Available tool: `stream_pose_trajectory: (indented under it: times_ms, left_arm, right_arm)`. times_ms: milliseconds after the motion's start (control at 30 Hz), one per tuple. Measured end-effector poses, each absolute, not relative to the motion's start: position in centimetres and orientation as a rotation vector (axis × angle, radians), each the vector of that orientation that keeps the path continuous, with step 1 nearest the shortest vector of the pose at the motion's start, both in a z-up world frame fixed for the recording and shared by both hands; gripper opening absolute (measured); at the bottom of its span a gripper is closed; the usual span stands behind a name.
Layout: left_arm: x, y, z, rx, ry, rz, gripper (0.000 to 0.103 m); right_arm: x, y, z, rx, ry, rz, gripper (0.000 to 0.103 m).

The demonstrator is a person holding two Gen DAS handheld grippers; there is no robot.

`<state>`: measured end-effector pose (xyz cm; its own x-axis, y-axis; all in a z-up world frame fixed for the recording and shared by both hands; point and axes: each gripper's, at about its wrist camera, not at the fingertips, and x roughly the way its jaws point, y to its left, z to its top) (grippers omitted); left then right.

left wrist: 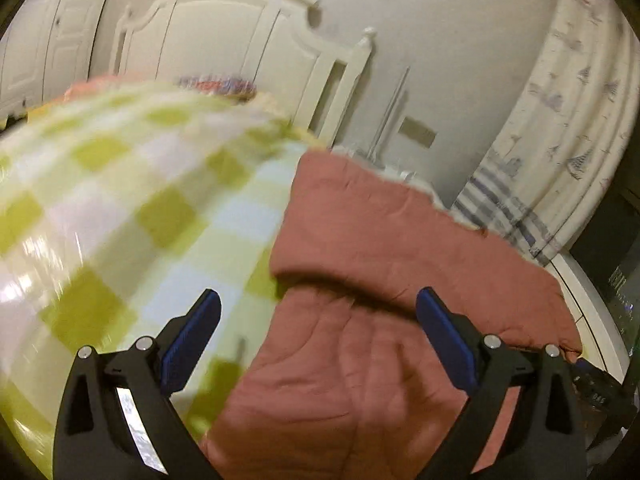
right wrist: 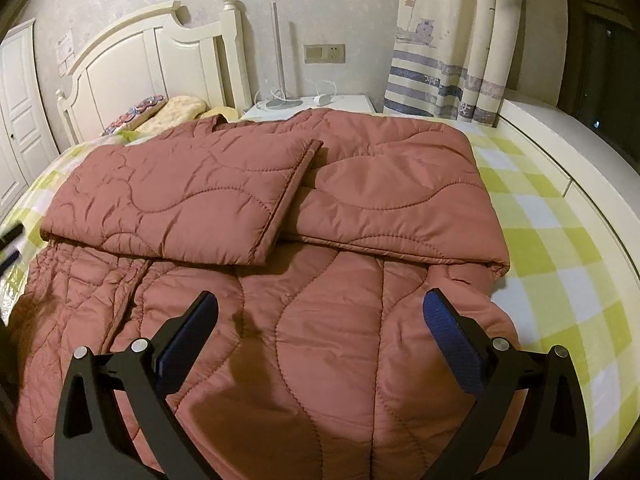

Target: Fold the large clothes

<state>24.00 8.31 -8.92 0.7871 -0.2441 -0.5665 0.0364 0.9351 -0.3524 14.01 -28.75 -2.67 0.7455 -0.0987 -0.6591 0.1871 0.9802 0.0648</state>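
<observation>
Nearest the right wrist camera, the right gripper hangs with its jaws spread wide and nothing between them, just above the near part of the quilted rust-red coat. The coat lies spread on the green-and-white checked bedsheet, with both sleeves folded across its upper half. Behind it stand the cream headboard, a white nightstand and a curtain printed with a boat and stripes. A paper note on the wall bears writing too small to read.

In the blurred left wrist view, the left gripper is likewise wide apart and empty, over the coat's edge beside the checked sheet.
</observation>
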Motion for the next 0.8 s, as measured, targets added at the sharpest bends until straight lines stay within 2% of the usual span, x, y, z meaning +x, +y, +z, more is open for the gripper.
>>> stream_pose_trajectory:
  times_ms: [300,400,467,500,567,633,800]
  left_arm:
    - [24.4,8.3,-9.3,-0.335,0.667,-0.121,0.098]
    - [23.9,8.4,-9.0,-0.345,0.66,-0.117,0.098]
    - [23.8,8.5,-9.1,-0.348,0.659,-0.116,0.098]
    - [23.8,8.5,-9.0,-0.35,0.659,-0.115,0.098]
    - [23.8,8.6,-9.0,-0.353,0.659,-0.113,0.098]
    - [23.8,8.6,-9.0,-0.357,0.658,-0.113,0.098]
    - [23.8,8.6,-9.1,-0.357,0.663,-0.11,0.098]
  right_arm:
    - [15.4,-29.4,-1.5,0.368,0.753,0.033,0.094]
    - [17.5,-29.5,-2.3,0.463,0.783,0.044,0.077]
    - [18.6,-29.5,-3.0,0.518,0.805,0.055,0.057]
    - [18.8,-29.1,-3.0,0.524,0.808,0.068,0.05]
    - [18.1,-28.1,-2.0,0.485,0.746,0.072,0.018]
    - [16.1,-26.8,0.4,0.388,0.613,0.075,0.015]
    - [14.6,-27.2,2.7,0.308,0.577,-0.028,0.013]
